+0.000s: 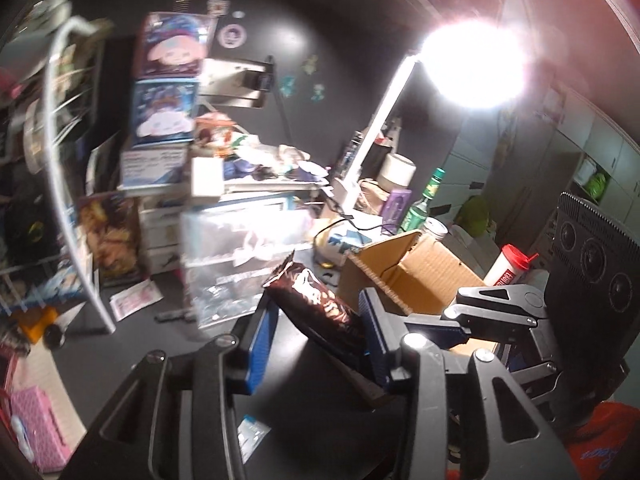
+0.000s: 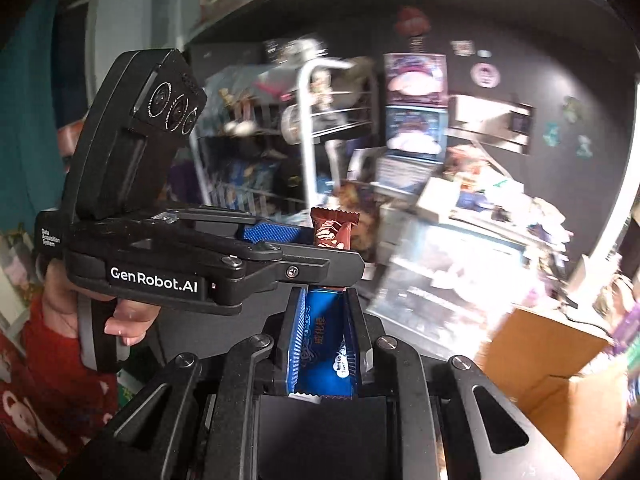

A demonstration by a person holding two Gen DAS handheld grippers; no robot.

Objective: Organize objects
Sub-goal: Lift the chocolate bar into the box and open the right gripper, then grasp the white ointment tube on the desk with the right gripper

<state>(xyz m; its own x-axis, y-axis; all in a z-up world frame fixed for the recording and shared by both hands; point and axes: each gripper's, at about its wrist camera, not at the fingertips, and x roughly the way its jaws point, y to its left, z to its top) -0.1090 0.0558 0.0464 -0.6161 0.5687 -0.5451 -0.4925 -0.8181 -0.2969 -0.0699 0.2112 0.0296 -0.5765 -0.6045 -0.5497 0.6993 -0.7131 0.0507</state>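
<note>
Left wrist view: dark desk crowded with boxes beneath a glaring lamp; left gripper clamps a brown snack packet, right gripper pinches a blue wafer packet.

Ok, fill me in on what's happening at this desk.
A person is tidying snacks with two handheld grippers. The left gripper is closed on a brown snack packet, and the right gripper clamps a blue wafer packet. Both are held up in the air beside an open cardboard box on the cluttered desk.
</note>
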